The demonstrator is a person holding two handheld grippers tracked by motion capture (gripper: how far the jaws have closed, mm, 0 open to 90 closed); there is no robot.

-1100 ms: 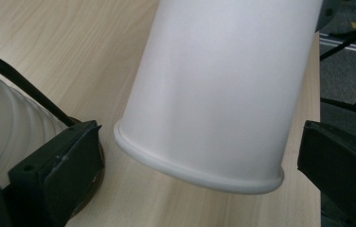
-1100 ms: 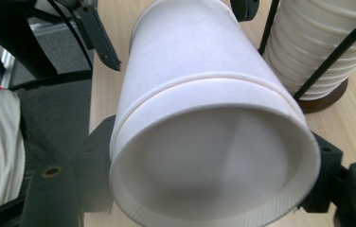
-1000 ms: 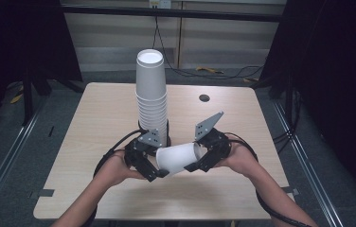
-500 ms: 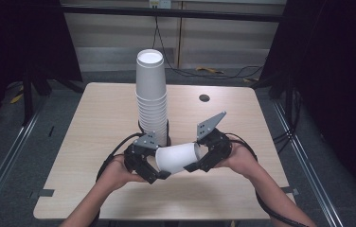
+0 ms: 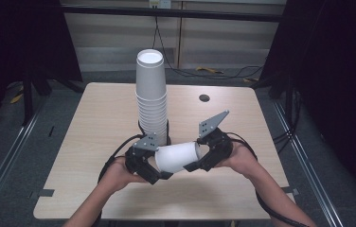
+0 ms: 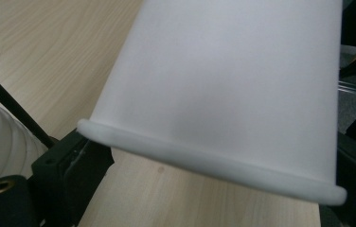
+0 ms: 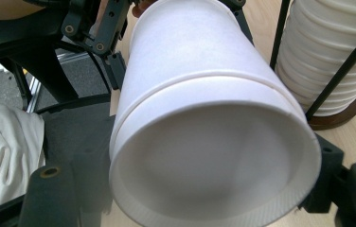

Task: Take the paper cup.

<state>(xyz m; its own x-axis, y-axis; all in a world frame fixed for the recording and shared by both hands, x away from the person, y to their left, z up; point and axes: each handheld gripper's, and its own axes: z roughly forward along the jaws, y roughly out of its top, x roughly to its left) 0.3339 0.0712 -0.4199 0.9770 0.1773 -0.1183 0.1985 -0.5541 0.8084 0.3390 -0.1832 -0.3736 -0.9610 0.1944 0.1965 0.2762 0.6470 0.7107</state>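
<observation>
White cups (image 5: 176, 158), nested, near the table's (image 5: 95, 142) front edge: right gripper (image 5: 203, 163) clamps the base, left gripper (image 5: 153, 171), jaws just closing, takes the rim; next, you pull them apart.

Left claw (image 5: 159, 171) jaws just closing; right claw (image 5: 192, 163) clamped, facing it.

table: pale wood (image 5: 95, 142), under your jaws | floor: grey (image 5: 5, 156), dark curtains (image 5: 20, 42) flank you | wall: beige panels (image 5: 223, 42), beyond your jaws
</observation>
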